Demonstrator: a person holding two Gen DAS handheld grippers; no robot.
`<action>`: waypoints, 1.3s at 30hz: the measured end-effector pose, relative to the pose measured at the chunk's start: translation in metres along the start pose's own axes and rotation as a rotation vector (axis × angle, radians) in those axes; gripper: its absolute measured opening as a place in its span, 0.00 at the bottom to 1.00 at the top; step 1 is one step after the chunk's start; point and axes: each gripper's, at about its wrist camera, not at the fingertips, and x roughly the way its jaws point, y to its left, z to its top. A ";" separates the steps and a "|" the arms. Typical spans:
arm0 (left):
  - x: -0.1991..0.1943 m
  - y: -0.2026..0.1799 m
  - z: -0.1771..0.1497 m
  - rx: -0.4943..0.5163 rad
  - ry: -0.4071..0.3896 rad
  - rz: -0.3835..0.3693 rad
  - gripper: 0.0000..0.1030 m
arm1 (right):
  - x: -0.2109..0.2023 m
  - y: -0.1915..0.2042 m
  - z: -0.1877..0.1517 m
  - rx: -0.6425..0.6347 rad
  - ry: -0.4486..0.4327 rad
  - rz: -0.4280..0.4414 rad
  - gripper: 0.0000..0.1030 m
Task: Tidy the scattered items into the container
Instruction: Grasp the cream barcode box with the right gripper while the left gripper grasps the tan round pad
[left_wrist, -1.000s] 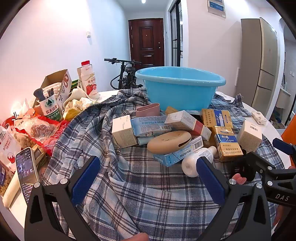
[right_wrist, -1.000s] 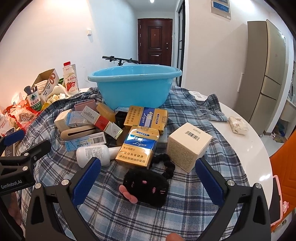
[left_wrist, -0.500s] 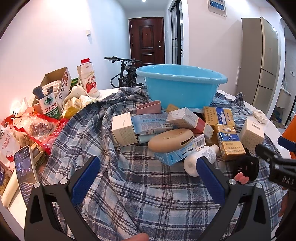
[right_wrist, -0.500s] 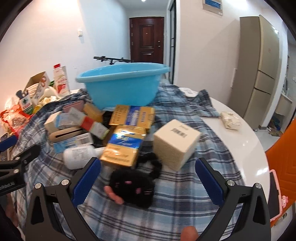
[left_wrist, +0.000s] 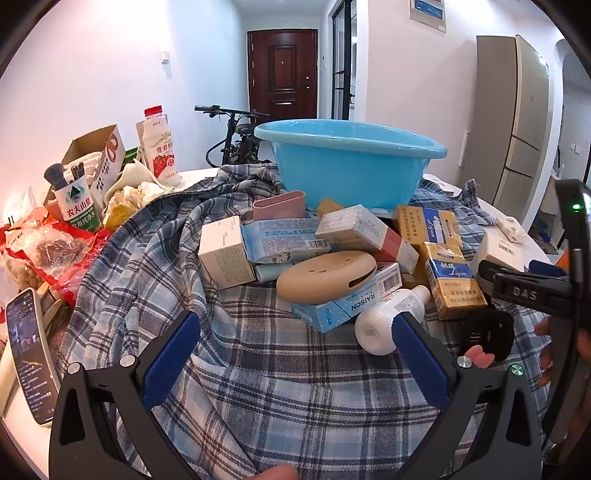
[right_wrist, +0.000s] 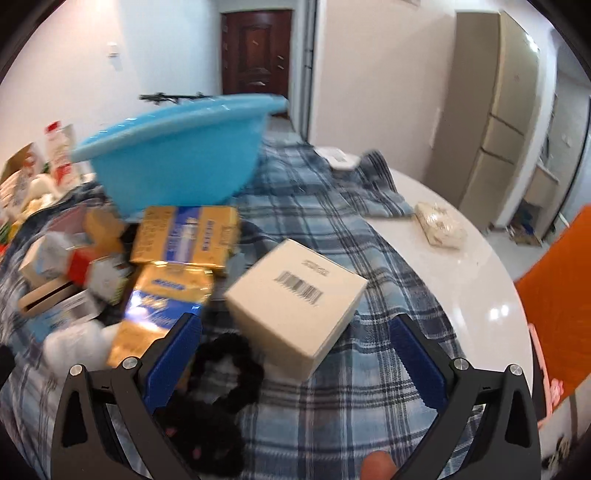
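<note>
Cream box (right_wrist: 295, 295) sits between the right gripper's (right_wrist: 295, 363) spread fingers (right_wrist: 417, 363)

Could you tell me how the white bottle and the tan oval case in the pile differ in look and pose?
The white bottle lies on its side on the plaid cloth, base toward the camera, while the tan oval case rests higher, on top of the blue RAISON box. The bottle is a glossy white cylinder with a narrower neck; the case is a matte, flattened oval with a dark slot at one end. Both sit outside the blue basin.
</note>
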 end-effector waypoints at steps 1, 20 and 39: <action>0.001 0.001 0.000 -0.005 0.003 -0.003 1.00 | 0.006 0.000 0.002 0.012 0.016 -0.004 1.00; 0.005 0.010 0.000 -0.016 0.009 -0.019 1.00 | -0.004 -0.012 0.003 0.073 -0.071 0.050 0.66; 0.055 -0.011 0.030 0.114 0.091 -0.113 1.00 | -0.032 -0.019 -0.002 0.108 -0.159 0.209 0.65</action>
